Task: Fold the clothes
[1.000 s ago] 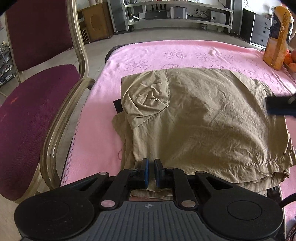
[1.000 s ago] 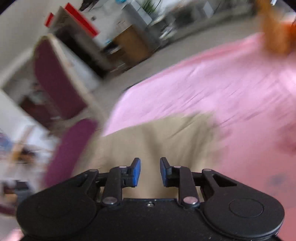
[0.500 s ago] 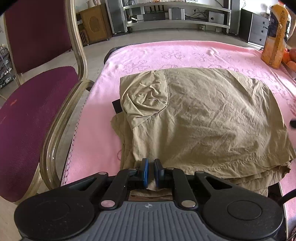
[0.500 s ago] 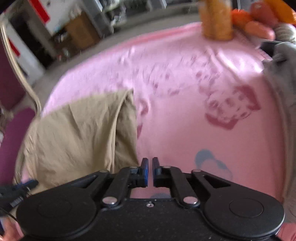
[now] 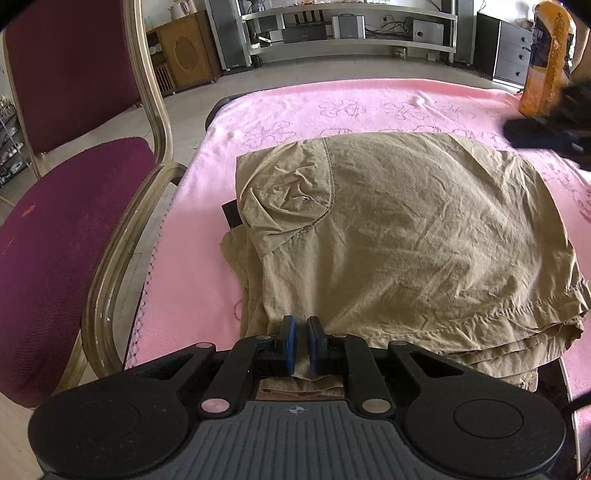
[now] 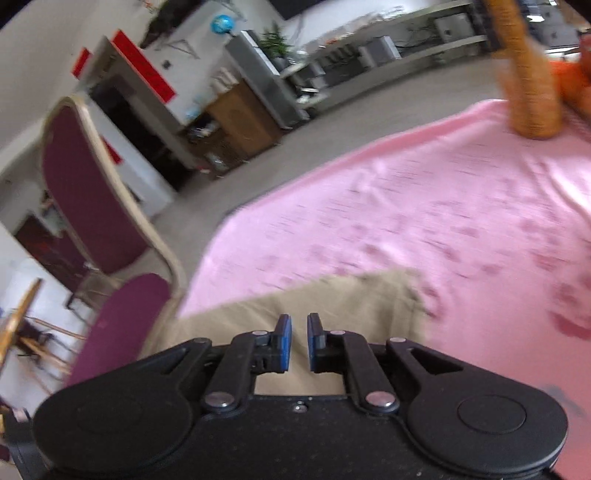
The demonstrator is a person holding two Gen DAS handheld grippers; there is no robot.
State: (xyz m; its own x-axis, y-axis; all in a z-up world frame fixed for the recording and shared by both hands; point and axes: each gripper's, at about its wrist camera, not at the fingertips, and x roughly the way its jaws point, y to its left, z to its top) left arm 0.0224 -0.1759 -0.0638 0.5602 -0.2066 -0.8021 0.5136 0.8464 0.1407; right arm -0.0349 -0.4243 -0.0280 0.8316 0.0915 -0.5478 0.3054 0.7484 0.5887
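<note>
A khaki garment (image 5: 406, 229) lies folded in a rough square on the pink blanket (image 5: 369, 107). My left gripper (image 5: 300, 343) sits at its near edge, jaws almost together and pinched on the cloth there. The right gripper (image 5: 535, 131) shows as a dark blur above the garment's far right corner. In the right wrist view the right gripper (image 6: 299, 341) hovers over the khaki garment (image 6: 332, 306). Its jaws are opening a little, and nothing is between them.
A maroon chair with a gold frame (image 5: 55, 221) stands against the table's left side. An orange bag (image 5: 546, 62) stands at the far right of the blanket. Shelves and cabinets (image 5: 347, 33) line the back wall. Bare pink blanket (image 6: 443, 221) lies beyond the garment.
The right gripper swung from beside the garment's right edge up to its far right corner, turning left. Its jaws closed, then parted slightly. The left gripper and the garment stayed put.
</note>
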